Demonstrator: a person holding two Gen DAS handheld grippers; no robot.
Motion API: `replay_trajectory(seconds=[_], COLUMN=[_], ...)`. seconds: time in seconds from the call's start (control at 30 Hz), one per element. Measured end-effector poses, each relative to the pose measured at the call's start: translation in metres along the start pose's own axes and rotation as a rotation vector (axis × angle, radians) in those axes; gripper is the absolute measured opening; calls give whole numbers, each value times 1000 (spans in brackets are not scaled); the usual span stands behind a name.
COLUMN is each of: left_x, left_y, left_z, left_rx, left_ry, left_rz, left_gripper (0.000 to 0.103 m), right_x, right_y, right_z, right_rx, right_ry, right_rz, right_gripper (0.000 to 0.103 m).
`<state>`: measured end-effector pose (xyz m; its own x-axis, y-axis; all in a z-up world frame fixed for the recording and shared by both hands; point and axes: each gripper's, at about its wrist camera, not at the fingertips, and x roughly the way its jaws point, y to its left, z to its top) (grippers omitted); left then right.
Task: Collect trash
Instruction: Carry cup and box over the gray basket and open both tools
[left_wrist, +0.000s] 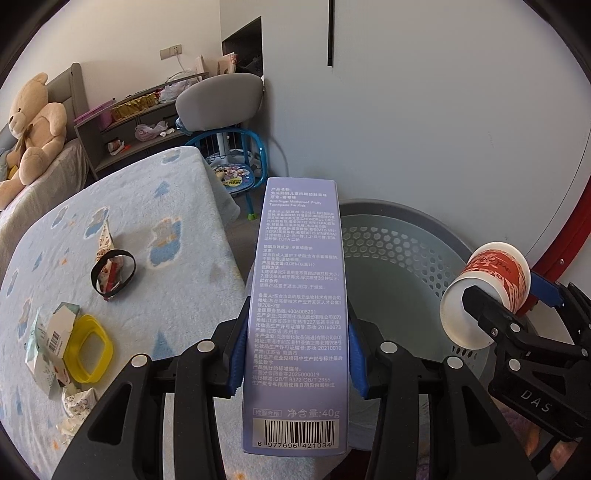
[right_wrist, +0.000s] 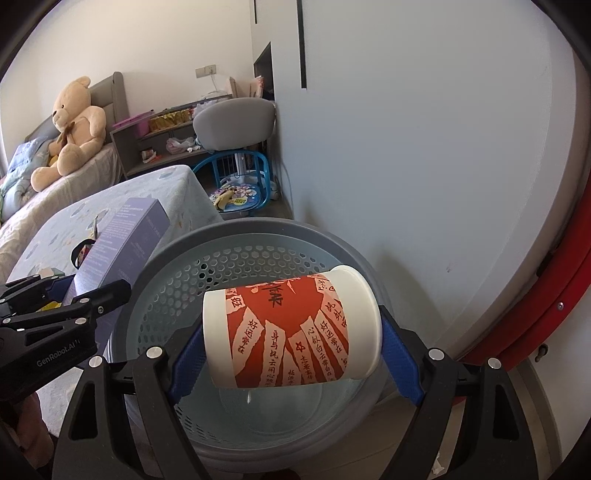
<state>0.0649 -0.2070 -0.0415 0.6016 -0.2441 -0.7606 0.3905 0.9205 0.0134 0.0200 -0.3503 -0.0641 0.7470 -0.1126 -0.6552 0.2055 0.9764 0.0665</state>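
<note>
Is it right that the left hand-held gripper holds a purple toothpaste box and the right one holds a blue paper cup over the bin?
Not quite. The paper cup is red and white, not blue, as the right wrist view shows. The rest holds: left hand-held gripper grips the purple toothpaste box, right hand-held gripper is over the bin.

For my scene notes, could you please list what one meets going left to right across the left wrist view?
Teddy bear → yellow ring → black band → purple toothpaste box → grey bin → red paper cup.

Your right gripper (right_wrist: 291, 365) clamps the paper cup (right_wrist: 291, 332) sideways above the grey bin (right_wrist: 236, 236); purple box (right_wrist: 122, 243) at 9 o'clock.
</note>
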Motion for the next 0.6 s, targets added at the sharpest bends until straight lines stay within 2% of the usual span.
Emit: replay_trajectory(seconds=[0.3, 0.33, 0.37, 0.43, 0.6], left_x=[13, 14, 14, 11, 5], left_y=[-12, -12, -12, -13, -9], left_z=[5, 5, 5, 5, 3], left_rx=[17, 17, 16, 11, 3], left_ry=[11, 11, 12, 3, -9], left_rz=[-36, -35, -37, -34, -11], left_gripper=[43, 45, 52, 59, 68], right_x=[6, 6, 6, 2, 1], right_y=[-8, -9, -10, -11, -13], right_z=[2, 2, 2, 1, 2], right_rx=[53, 56, 57, 62, 68], right_ry=[10, 8, 6, -10, -18], right_rz=[8, 5, 0, 1, 2], right_gripper=[82, 84, 86, 95, 95])
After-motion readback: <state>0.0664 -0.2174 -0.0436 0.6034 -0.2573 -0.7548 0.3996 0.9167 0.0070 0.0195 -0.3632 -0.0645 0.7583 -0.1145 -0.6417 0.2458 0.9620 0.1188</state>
